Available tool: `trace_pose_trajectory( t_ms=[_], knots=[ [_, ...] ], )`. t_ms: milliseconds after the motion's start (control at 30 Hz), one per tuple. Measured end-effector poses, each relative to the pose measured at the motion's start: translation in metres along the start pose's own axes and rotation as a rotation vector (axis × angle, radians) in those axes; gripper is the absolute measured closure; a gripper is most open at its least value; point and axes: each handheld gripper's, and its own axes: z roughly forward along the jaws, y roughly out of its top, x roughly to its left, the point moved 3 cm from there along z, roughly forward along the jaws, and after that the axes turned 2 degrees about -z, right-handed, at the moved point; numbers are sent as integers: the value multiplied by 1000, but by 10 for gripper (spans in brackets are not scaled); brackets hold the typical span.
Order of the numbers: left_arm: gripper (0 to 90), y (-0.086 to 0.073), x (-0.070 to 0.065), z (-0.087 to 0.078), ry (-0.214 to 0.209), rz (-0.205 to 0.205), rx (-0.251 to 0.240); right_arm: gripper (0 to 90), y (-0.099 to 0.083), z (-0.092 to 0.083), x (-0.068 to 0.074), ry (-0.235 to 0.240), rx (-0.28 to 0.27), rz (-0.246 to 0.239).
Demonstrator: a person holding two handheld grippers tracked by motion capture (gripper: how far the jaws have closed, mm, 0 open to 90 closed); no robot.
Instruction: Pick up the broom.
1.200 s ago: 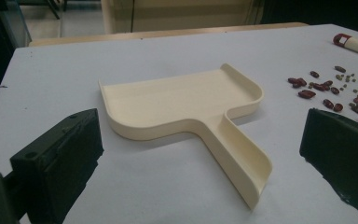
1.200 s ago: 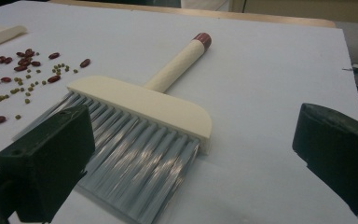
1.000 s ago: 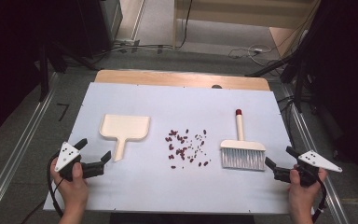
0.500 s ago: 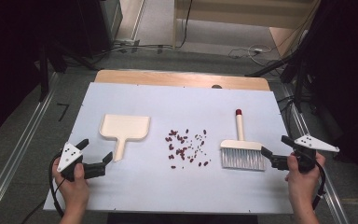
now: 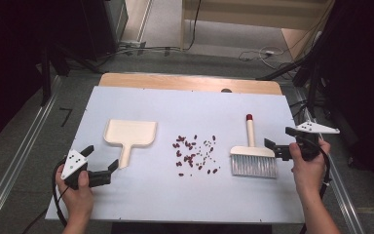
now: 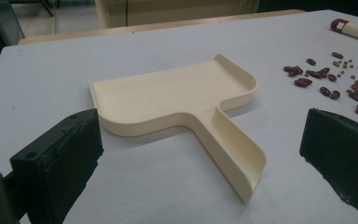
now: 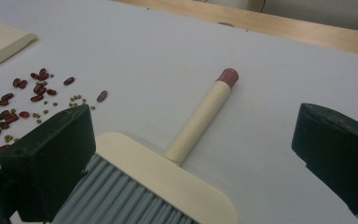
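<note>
A cream dustpan lies left of centre on the white table, its handle toward me. My left gripper stands open just short of that handle's end; in the left gripper view the dustpan lies ahead between the jaws, untouched. Red beans and small green ones are scattered mid-table. To their right lies a brush with grey bristles and a red-tipped cream handle. My right gripper is open just right of the brush head, holding nothing.
The white tabletop ends in a wooden strip at the far side. Metal rails run along both sides of the table. Cables lie on the floor beyond.
My right gripper has moved forward and slightly left from the near right corner to beside the brush head. The left gripper has edged slightly toward the dustpan handle.
</note>
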Motion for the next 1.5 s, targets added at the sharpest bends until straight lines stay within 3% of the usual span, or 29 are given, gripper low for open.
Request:
trace_pose_trajectory(
  t_ms=[233,533,633,667,700,733,767,933,1133,1300,1333,1367,1500],
  knots=[
    [0,0,0,0,4,6,7,0,11,17,3,25,63,-3],
    [0,0,0,0,5,9,7,49,19,38,-5,2,149,24],
    [0,0,0,0,6,9,7,165,21,46,-6,-14,195,32],
    [0,0,0,0,6,9,7,165,21,46,-6,-14,195,32],
    [0,0,-1,1,7,9,7,250,22,50,-6,-28,209,42],
    [0,0,0,1,5,9,8,250,22,50,-6,-28,209,42],
    [0,0,0,1,2,9,9,318,22,55,-7,-36,233,52],
    [0,0,0,0,2,8,8,392,21,69,-6,-78,305,55],
    [0,0,0,1,0,4,8,444,18,84,-8,-86,354,107],
    [0,0,0,1,-2,5,7,518,17,92,-9,-92,374,219],
    [0,0,0,1,-2,5,8,518,17,92,-9,-92,374,219],
    [0,0,0,1,-3,5,8,525,17,95,-8,-98,416,237],
    [0,0,0,1,-4,5,7,525,17,99,-8,-121,440,252]
  ],
)
